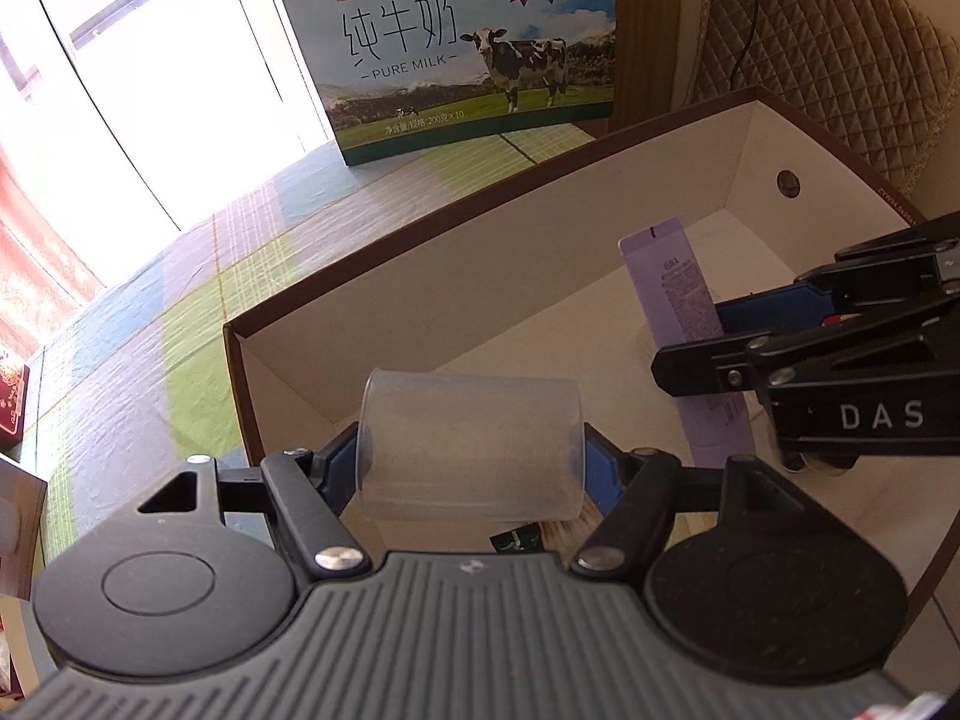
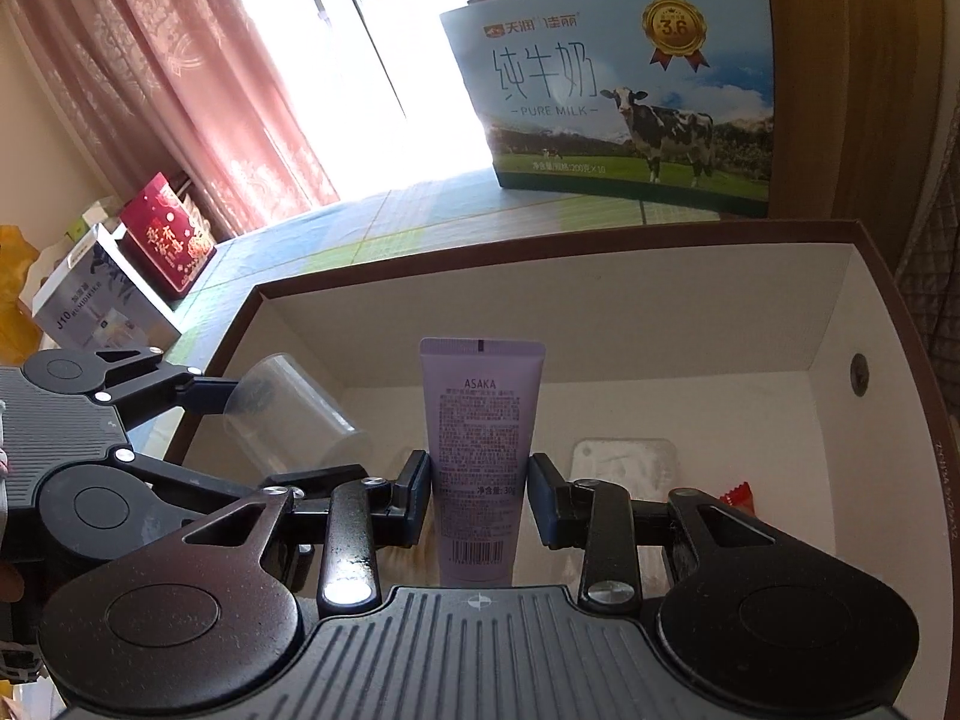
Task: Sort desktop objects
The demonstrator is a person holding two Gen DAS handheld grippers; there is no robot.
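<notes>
Cup and tube each sit in a gripper above one big box, brown outside and white inside. The left gripper is closed on the clear plastic cup, with a blue pad pressed on each side. The cup lies on its side and is over the box's near left corner; in the right wrist view it shows at 9 o'clock. The right gripper is partly closed on the purple tube, which says ASAKA. Its left pad touches the tube, and the right pad sits so close that I cannot tell if it touches. The tube stands straight up with its flat end on top, over the middle of the box. In the left wrist view the right gripper comes in from 3 o'clock and holds the tube there. On the box floor lie a flat white packet and, at 4 o'clock in the right view, a small red wrapper. The box sits on a table with a checked cloth in green, blue and purple. Past the box, at 12 o'clock, stands a milk carton with a cow on it. A pink curtain hangs at 10 o'clock, with a red box below it.
</notes>
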